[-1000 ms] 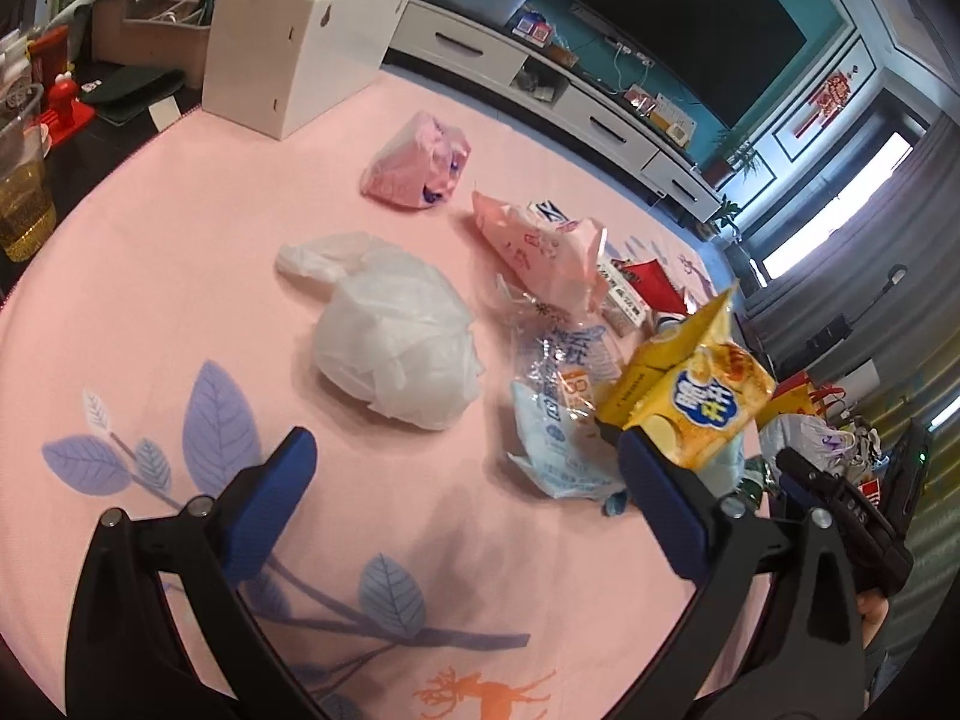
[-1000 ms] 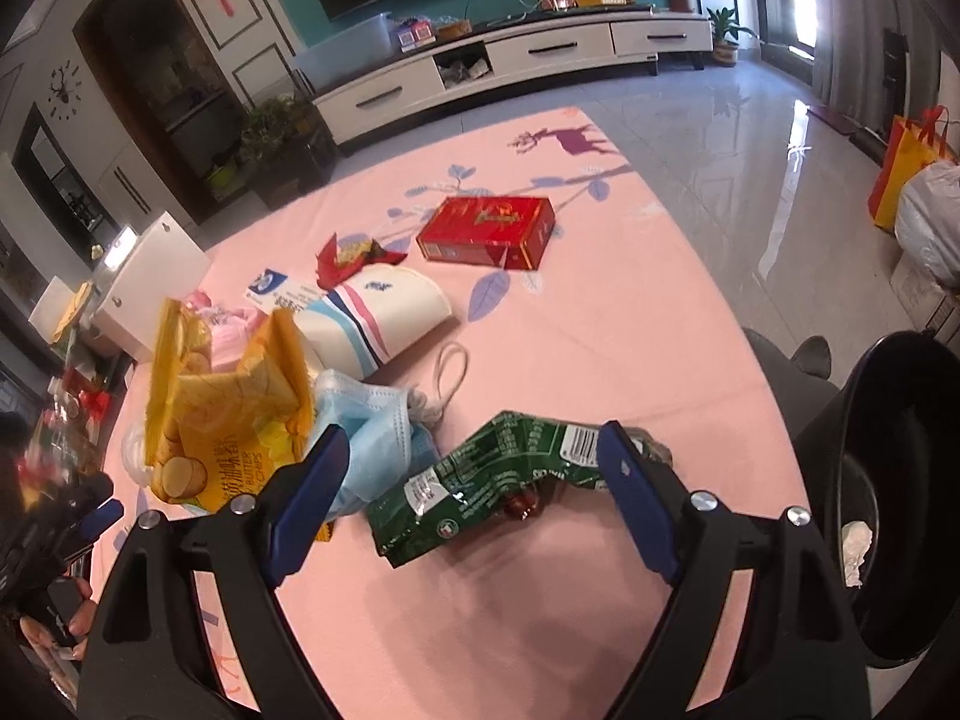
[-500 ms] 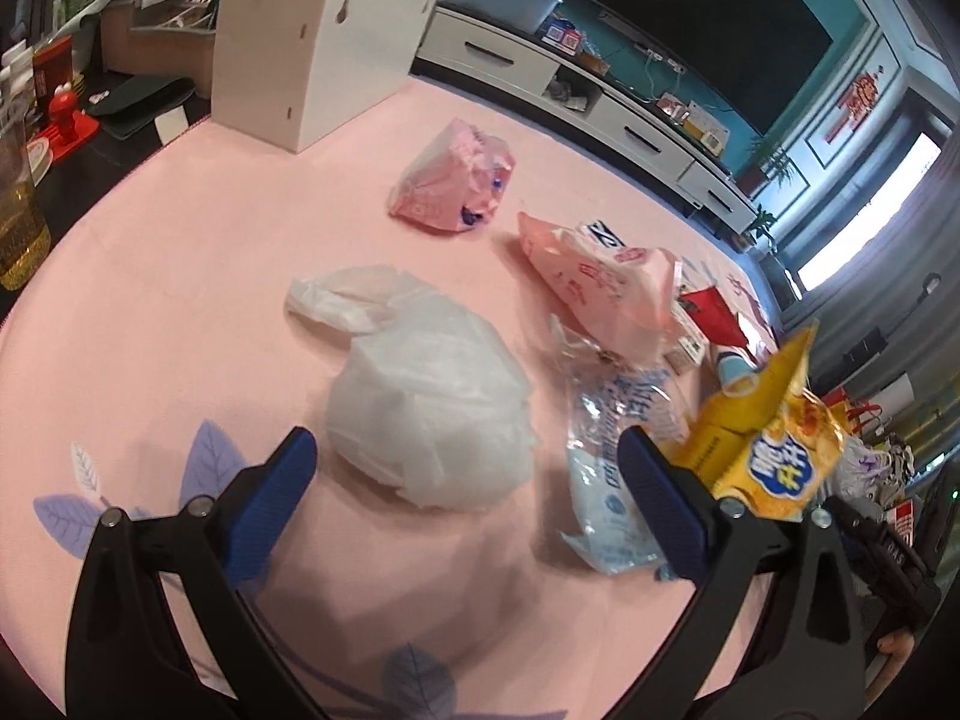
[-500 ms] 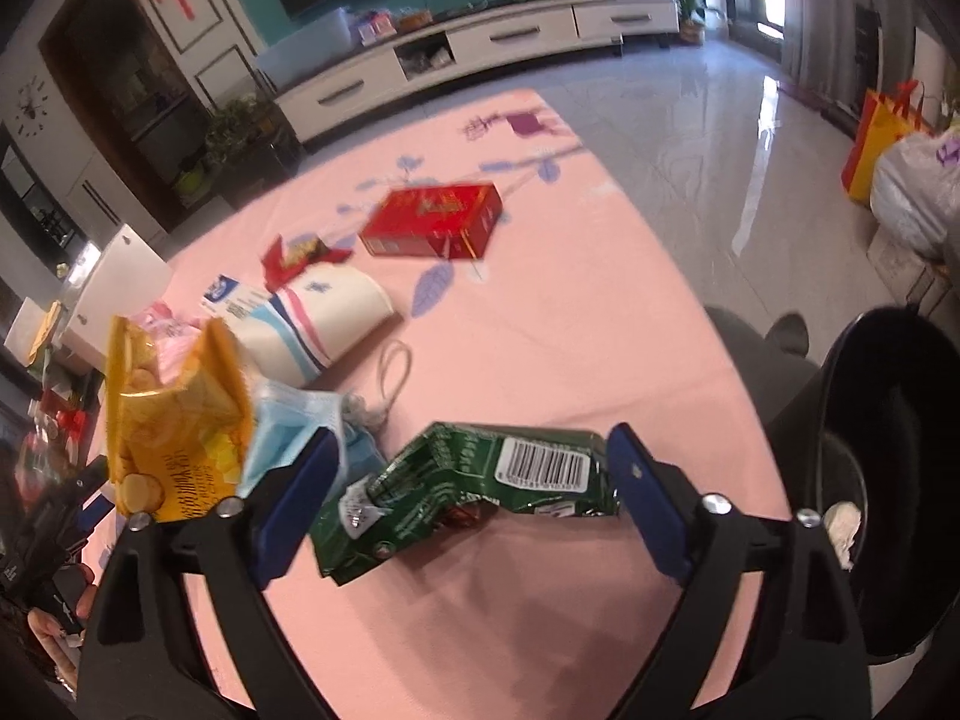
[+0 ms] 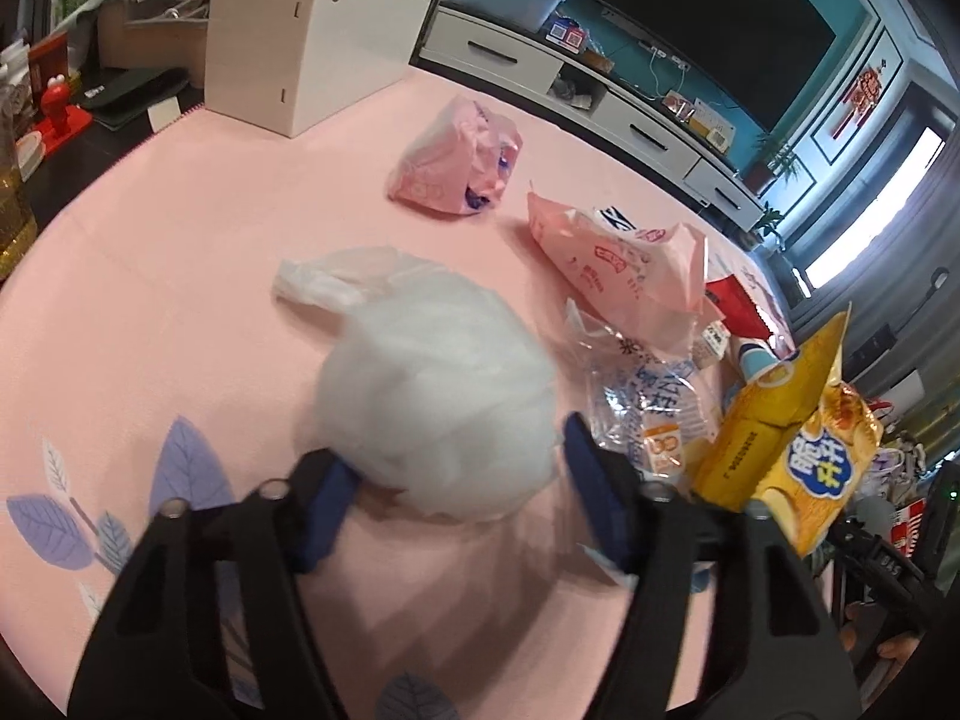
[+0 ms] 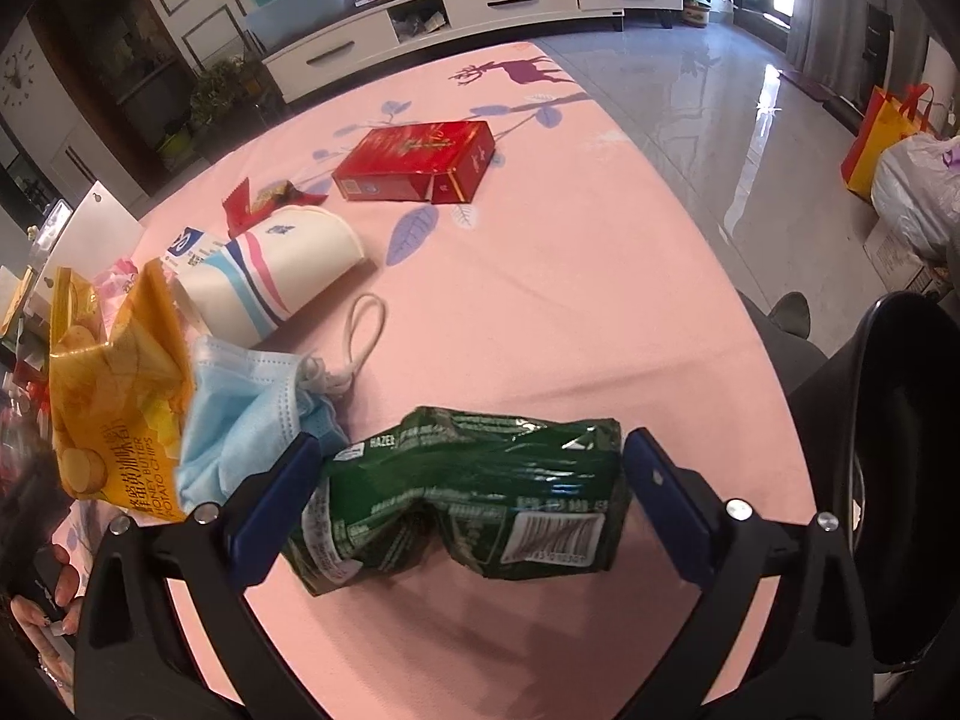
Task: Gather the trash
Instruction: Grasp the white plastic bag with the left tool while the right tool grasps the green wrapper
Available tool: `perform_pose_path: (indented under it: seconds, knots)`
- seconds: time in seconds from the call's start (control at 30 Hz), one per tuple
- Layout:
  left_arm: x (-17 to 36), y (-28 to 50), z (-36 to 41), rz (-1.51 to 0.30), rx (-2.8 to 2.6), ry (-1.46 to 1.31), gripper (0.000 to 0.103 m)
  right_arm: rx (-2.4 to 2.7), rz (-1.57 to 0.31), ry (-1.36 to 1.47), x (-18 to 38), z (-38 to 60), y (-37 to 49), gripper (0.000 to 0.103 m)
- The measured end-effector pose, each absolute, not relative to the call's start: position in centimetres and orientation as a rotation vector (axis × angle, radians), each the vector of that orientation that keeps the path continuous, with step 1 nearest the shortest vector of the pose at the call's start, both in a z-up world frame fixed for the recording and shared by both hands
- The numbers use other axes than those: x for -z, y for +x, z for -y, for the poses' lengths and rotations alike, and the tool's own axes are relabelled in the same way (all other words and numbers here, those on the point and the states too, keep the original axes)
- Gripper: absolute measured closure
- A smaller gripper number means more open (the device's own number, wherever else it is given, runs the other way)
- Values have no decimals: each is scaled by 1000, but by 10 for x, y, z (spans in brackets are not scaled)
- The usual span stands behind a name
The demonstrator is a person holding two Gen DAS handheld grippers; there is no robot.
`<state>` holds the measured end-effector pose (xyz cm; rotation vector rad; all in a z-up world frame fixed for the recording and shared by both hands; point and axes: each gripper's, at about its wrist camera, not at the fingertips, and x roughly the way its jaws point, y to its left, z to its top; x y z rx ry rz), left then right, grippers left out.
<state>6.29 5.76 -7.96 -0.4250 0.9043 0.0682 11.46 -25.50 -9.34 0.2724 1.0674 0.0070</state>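
In the left wrist view my left gripper (image 5: 462,480) is closing around a crumpled white plastic bag (image 5: 432,384) on the pink tablecloth; its blue pads sit at the bag's two sides. In the right wrist view my right gripper (image 6: 468,486) is open, its pads on either side of a crumpled green snack wrapper (image 6: 468,498) that lies on the cloth. A yellow chip bag (image 6: 114,396) stands between the two grippers and also shows in the left wrist view (image 5: 792,456). A blue face mask (image 6: 252,414) lies left of the green wrapper.
Two pink wrappers (image 5: 462,162) (image 5: 624,264) and a clear printed wrapper (image 5: 648,396) lie beyond the white bag. A white box (image 5: 306,36) stands at the back. A red box (image 6: 420,162), a striped paper cup (image 6: 276,270) and a black bin (image 6: 900,468) at the table's right edge show in the right wrist view.
My left gripper moved forward over the white bag and its jaws narrowed around it. My right gripper moved forward so the green wrapper now sits between its pads.
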Motion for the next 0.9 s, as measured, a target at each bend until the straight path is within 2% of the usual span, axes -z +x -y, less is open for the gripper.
perform_pose_path:
  seconds: [0.17, 0.23, 0.3, 0.47, 0.57, 0.6, 0.73, 0.9]
  knots:
    - [81, 61, -58, -907, -81, -411, 70, -6, -1089, 243, 99, 251, 112, 5]
    - [81, 59, -57, -916, -79, -422, 75, -10, -1095, 233, 101, 249, 108, 6]
    - [78, 56, -55, -913, -79, -417, 76, -5, -1089, 217, 101, 247, 104, 7]
    - [67, 47, -53, -890, -75, -422, 76, 10, -1076, 205, 100, 247, 95, 20]
    - [59, 41, -50, -874, -55, -429, 76, 2, -1066, 179, 99, 244, 91, 30]
    - [56, 39, -48, -868, -50, -426, 76, 10, -1062, 151, 99, 242, 89, 39]
    - [39, 27, -37, -833, -10, -413, 76, 2, -1051, 153, 98, 241, 85, 50]
    - [23, 15, -21, -808, 51, -403, 76, -8, -1021, 172, 89, 240, 82, 53]
